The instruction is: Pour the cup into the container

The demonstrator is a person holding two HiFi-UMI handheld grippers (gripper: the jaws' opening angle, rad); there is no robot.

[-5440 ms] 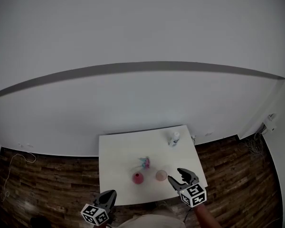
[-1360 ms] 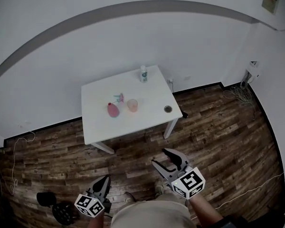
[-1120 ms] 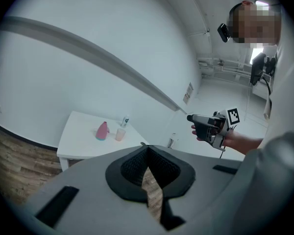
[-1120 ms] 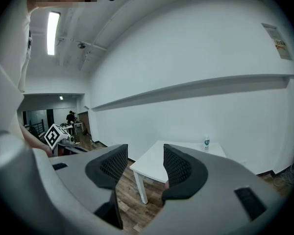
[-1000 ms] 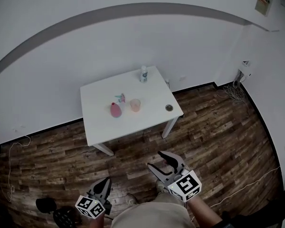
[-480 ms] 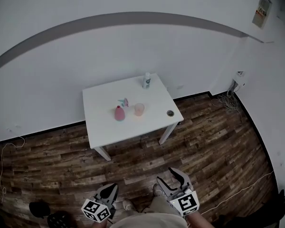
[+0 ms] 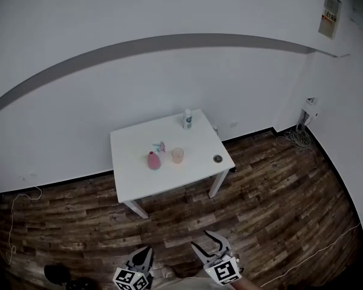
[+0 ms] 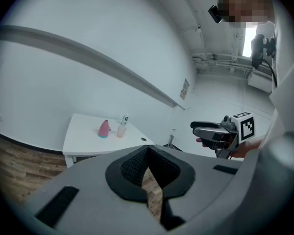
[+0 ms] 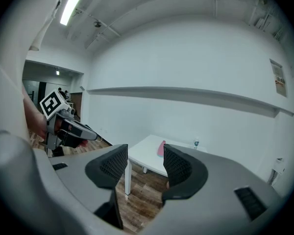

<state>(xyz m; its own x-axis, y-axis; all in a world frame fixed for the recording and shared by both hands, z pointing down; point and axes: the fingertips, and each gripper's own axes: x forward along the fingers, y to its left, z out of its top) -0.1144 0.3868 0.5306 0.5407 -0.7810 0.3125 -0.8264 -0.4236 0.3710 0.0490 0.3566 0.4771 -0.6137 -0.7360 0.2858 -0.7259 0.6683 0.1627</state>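
A pale pink cup (image 7: 178, 155) stands on the white table (image 7: 139, 175), and just left of it is a pink vase-shaped container (image 7: 153, 160). Both grippers hang at the bottom edge of the head view, over the wooden floor and well back from the table. My left gripper (image 7: 145, 254) is shut with nothing in it. My right gripper (image 7: 202, 241) is open and holds nothing. In the left gripper view the container (image 8: 104, 128) and the cup (image 8: 121, 130) are small and far off. The right gripper view shows the container (image 9: 161, 149) between the jaws, in the distance.
A white bottle (image 7: 187, 118) stands at the table's far edge. Also on the table are a small dark round thing (image 7: 217, 159) near the right edge and a small pink and teal item (image 7: 160, 146). Dark wooden floor (image 7: 266, 198) surrounds the table. Cables (image 7: 299, 138) lie by the right wall.
The view has drawn back from the table, which now looks smaller and farther off. Both grippers have sunk toward the bottom edge of the head view. Nothing on the table has moved.
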